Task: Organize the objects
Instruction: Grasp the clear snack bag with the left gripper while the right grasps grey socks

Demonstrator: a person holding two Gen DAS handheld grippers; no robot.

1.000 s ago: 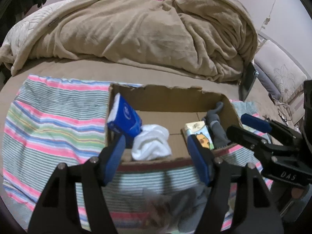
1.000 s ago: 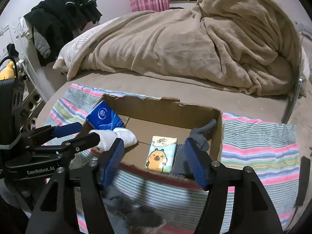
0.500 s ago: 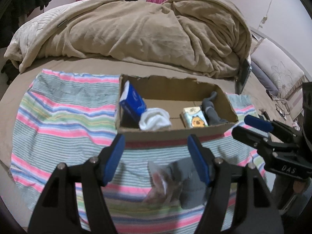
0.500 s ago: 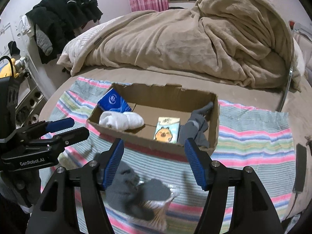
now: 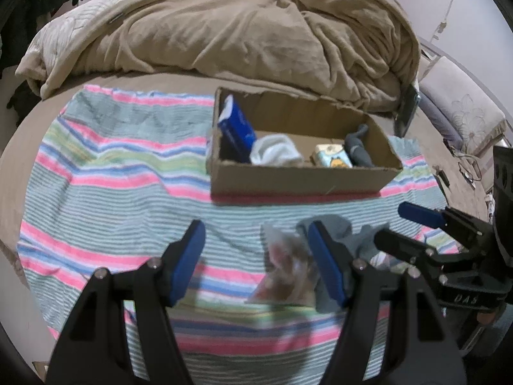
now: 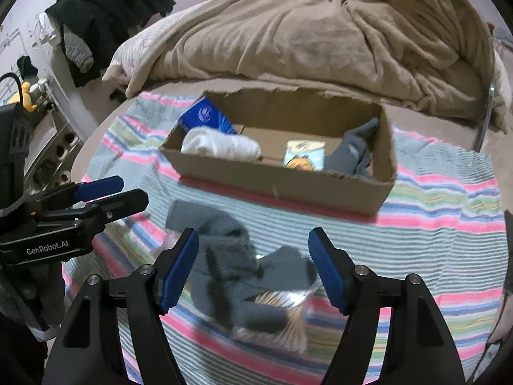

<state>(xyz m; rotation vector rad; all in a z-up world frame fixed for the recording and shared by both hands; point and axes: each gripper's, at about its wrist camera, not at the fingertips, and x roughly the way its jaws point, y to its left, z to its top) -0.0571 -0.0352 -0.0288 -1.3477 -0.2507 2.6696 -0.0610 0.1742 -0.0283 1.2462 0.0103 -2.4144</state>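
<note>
A cardboard box [image 5: 298,179] [image 6: 282,183] sits on a striped cloth. It holds a blue tissue pack [image 5: 235,128] [image 6: 205,117], a white sock [image 5: 275,150] [image 6: 221,144], a small cartoon tissue pack [image 5: 332,157] [image 6: 303,155] and a grey sock [image 5: 357,147] [image 6: 352,150]. In front of the box lie a grey sock [image 6: 231,247] [image 5: 349,234] and a clear bag of cotton swabs [image 6: 282,314] [image 5: 285,269]. My left gripper [image 5: 256,263] is open and empty above the cloth, left of the bag. My right gripper [image 6: 253,269] is open and empty above the sock and bag.
The striped cloth [image 5: 105,173] [image 6: 449,224] covers the bed. A rumpled beige blanket [image 5: 256,32] [image 6: 320,32] lies behind the box. Dark clothes [image 6: 105,9] hang at the left; a pillow [image 5: 461,112] lies at the right.
Both grippers have pulled back and up from the box. The loose grey sock and swab bag now show in front of them.
</note>
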